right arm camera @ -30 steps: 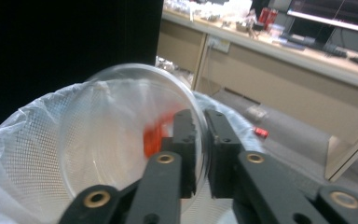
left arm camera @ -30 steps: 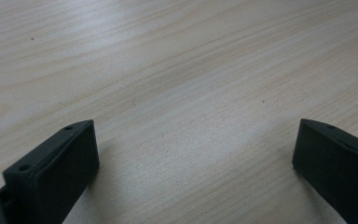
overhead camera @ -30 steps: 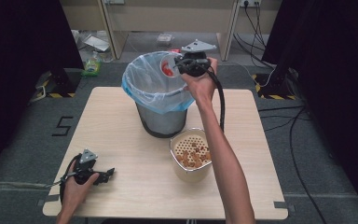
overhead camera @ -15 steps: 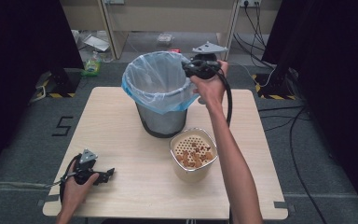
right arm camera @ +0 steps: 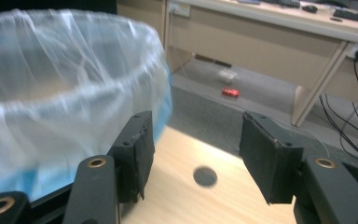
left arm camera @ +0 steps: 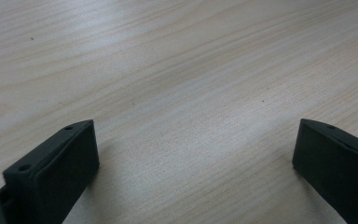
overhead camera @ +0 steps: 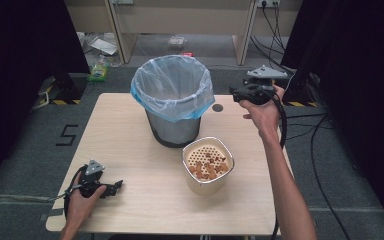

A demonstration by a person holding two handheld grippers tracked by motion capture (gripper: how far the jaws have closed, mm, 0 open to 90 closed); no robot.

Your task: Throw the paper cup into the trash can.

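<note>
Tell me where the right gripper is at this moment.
In the high view the right gripper hangs above the table's far right part, just right of the lined bin, jaws open and empty, beyond the cup of snacks.

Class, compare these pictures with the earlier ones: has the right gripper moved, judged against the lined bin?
Yes. The right gripper was over the lined bin rim earlier; now it has drawn away to the bin's right, above bare table, jaws open and empty.

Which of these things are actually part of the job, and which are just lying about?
Part of the job:
bin
tub
right gripper
left gripper

Lying about:
green bottle on the floor
red thing on the floor
cables
</note>
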